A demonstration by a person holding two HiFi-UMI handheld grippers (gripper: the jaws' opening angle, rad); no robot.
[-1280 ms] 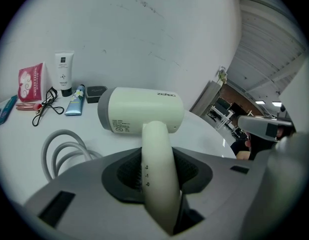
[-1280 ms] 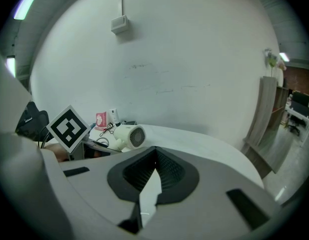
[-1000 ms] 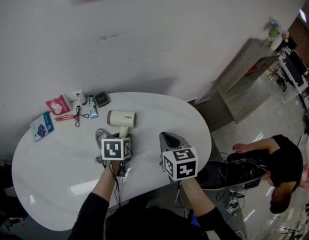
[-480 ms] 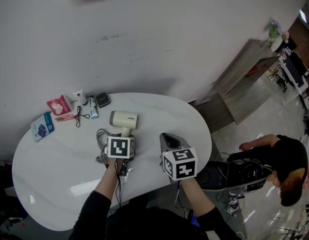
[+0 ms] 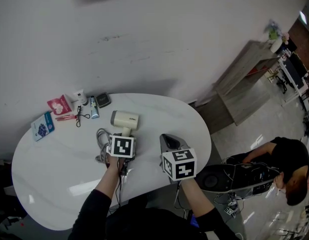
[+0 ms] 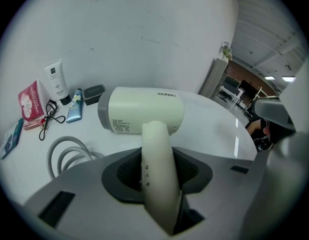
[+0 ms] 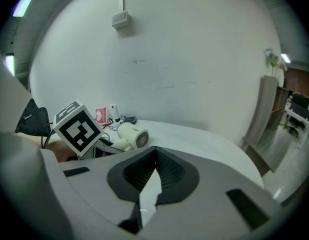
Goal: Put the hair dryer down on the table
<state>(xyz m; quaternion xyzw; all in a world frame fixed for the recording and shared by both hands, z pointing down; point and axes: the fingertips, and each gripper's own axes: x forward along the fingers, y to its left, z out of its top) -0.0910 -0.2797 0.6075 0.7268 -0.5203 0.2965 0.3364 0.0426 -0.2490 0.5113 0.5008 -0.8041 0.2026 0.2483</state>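
Showing the hair dryer (image 6: 144,110) clamped by its handle (image 6: 153,139) in the left gripper (image 6: 157,166), whose jaws stand wide and press on the handle from both sides; the right gripper (image 7: 150,176) has its jaws drawn together on nothing and hangs over the near edge of the table (image 5: 59,154), just to the right of the left one and clear of the dryer.

Key relation: the dryer lies straight ahead of the left gripper; the handle runs along the line of the jaws, while the barrel's long axis lies crosswise to them and roughly level with the tabletop, its darker rear end toward the toiletries at the far left; the table lies directly beneath; whether the barrel already touches the surface cannot be told from any view; the grey coiled cord (image 6: 69,151) rests on the table just left of the handle. Judged from this, setting the dryer down falls to the left gripper alone, by a short descent and a release.

Writing: a short brand word on the barrel's upper side, too blurred to read with confidence; a small printed label on the barrel near the handle, illegible; switch marks 2, 1, 0 down the handle; a white tube (image 6: 57,81) and a red packet (image 6: 28,101) carry print that cannot be made out.
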